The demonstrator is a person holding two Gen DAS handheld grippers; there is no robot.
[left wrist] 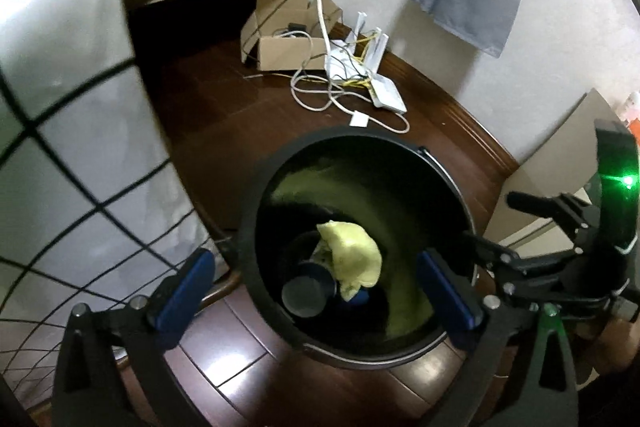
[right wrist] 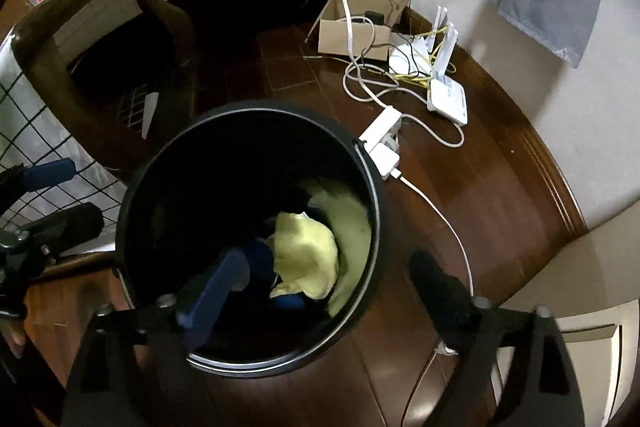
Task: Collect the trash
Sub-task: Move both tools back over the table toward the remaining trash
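A black round trash bin (left wrist: pixel 256 227) stands on the dark wooden floor; it also shows in the right wrist view (right wrist: pixel 132 211). Inside lie a crumpled yellow-green wrapper (left wrist: pixel 354 255) (right wrist: pixel 308 259) and a dark blue cup (left wrist: pixel 306 289) on its side. My left gripper (left wrist: pixel 316 293) is open and empty, its blue fingers (left wrist: pixel 184 291) spread above and to either side of the bin's near rim. My right gripper (right wrist: pixel 336 287) is open and empty above the bin's right rim, with its left finger (right wrist: pixel 218 287) over the opening. The right gripper also shows at the right edge of the left wrist view (left wrist: pixel 492 227).
A cardboard box (left wrist: pixel 288 35), white routers (left wrist: pixel 384 91), a power strip (right wrist: pixel 384 135) and loose cables (right wrist: pixel 440 219) lie on the floor behind the bin. A checked white cloth (left wrist: pixel 80 147) hangs at the left. A wooden chair (right wrist: pixel 100 67) stands behind the bin. A cabinet corner (right wrist: pixel 580 287) is at the right.
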